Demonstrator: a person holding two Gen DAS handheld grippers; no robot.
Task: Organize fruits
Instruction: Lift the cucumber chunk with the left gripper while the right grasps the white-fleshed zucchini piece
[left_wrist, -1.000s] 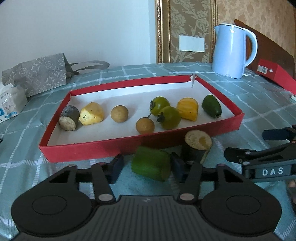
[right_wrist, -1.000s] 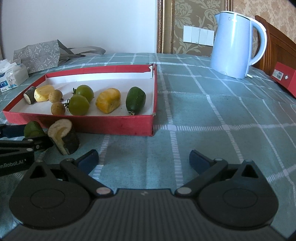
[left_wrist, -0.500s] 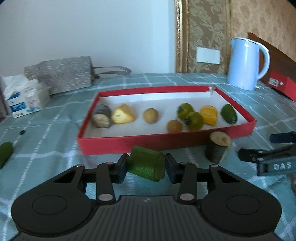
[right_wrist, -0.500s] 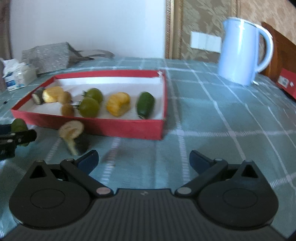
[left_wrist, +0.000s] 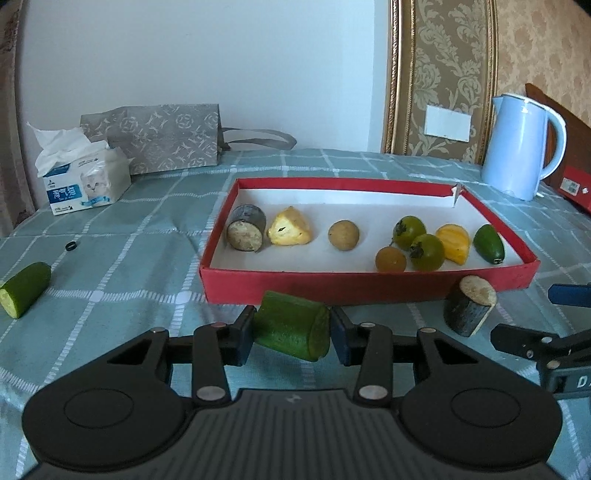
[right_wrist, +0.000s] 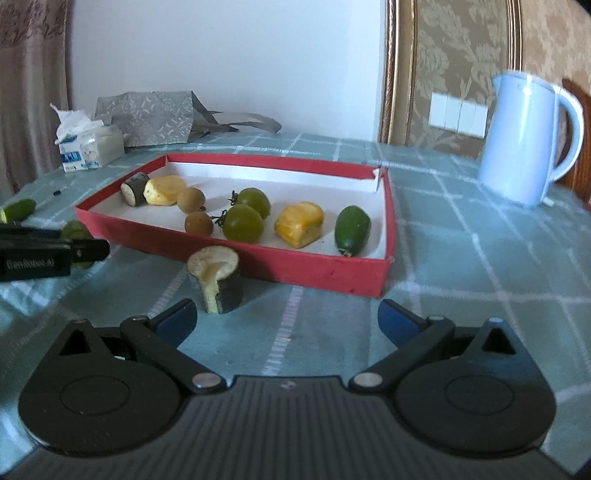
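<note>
Lifted green cucumber chunk (left_wrist: 291, 330), cut end pale, clamped in left hand-held gripper (left_wrist: 291, 334)

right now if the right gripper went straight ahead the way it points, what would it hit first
Probably the near wall of the red cardboard tray, roughly below the yellow fruit chunk. The open right gripper has only bare tablecloth before that; the dark-skinned cut fruit stub sits off to its left, though depth is uncertain.

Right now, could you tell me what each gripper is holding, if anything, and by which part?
The left gripper holds the green cucumber chunk by its rounded skin sides. The right gripper holds nothing.
</note>
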